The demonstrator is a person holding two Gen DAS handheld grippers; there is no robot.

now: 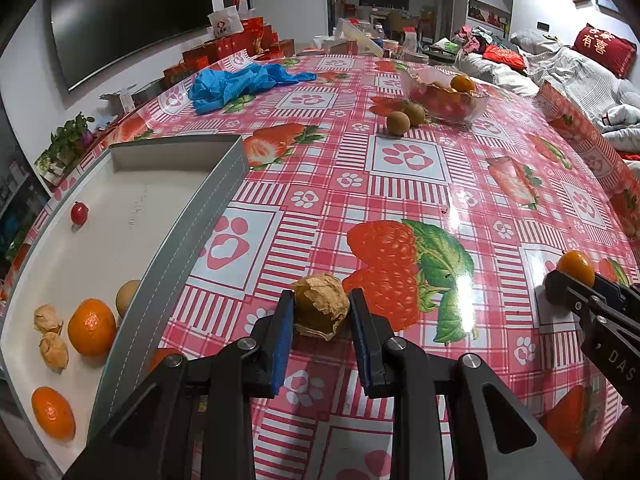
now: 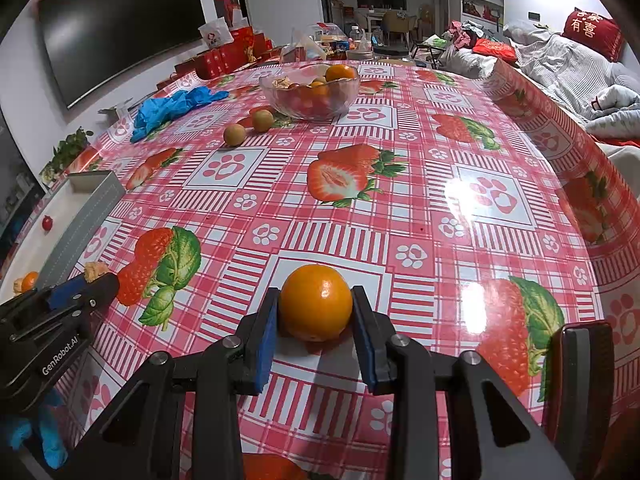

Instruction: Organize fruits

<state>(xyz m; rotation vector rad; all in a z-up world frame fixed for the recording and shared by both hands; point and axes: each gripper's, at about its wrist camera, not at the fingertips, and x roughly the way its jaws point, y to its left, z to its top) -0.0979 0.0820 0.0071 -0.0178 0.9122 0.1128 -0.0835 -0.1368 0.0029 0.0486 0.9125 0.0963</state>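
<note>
A table [image 1: 400, 208] covered in a glossy red-and-white checked cloth printed with strawberries and paw prints fills both views.

The left claw [image 1: 322, 312] sits low at the near edge of the table, its two blue-padded fingers [image 1: 282, 336] closed against the sides of a husked fruit [image 1: 322, 306], a papery tan ball resting on the cloth. Just beside it, toward the table's left edge, stands a grey tray [image 1: 192, 216] with a pale floor. Inside the tray lie two oranges [image 1: 92, 326], two more papery husked fruits [image 1: 54, 350], a brownish round fruit [image 1: 128, 296] against the tray's right wall, and a small red fruit [image 1: 79, 213] alone further back.

The right claw [image 2: 315, 312] is also at the near edge, further to the right. Its fingers pinch an orange [image 2: 315, 302] from both sides, and the orange touches the cloth.

Toward the far edge of the table stands a clear glass bowl [image 2: 310, 94] holding oranges and small red fruits. Two brown kiwi-like fruits [image 2: 248, 128] lie on the cloth just beside the bowl, on its left. Crumpled blue gloves [image 2: 172, 110] lie near the far left corner.

Behind the table, a dark television [image 2: 120, 20] hangs on the left wall, and a sofa [image 2: 560, 64] piled with bedding and red cushions runs along the right side.
</note>
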